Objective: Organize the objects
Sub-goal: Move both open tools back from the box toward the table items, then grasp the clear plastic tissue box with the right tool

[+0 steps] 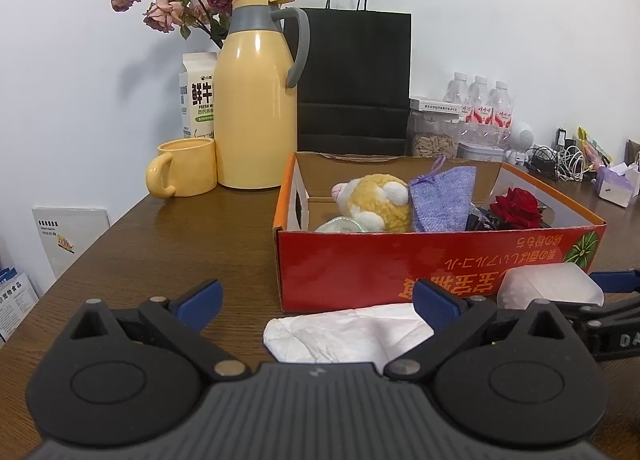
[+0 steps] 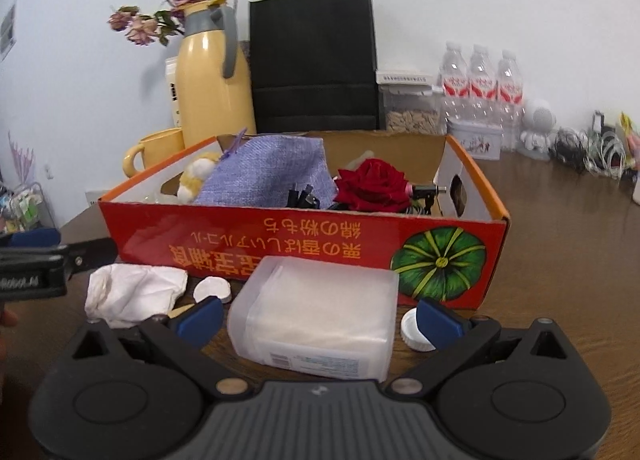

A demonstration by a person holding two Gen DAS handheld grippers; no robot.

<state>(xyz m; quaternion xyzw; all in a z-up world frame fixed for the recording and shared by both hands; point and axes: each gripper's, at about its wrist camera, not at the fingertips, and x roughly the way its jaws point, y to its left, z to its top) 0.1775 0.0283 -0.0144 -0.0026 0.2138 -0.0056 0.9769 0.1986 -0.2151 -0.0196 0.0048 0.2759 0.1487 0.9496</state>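
While both jaws gape, the right hand-held gripper straddles a clear plastic box without touching it, low over the brown worktop. Beside it the left hand-held gripper hangs released above a crumpled tissue — just before the red carton. White wall behind.

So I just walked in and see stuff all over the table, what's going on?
A person is tidying loose items into the red box. The right hand-held gripper is open around a translucent tissue pack in front of the box. The left hand-held gripper is open over a crumpled white tissue. Neither item is gripped yet.
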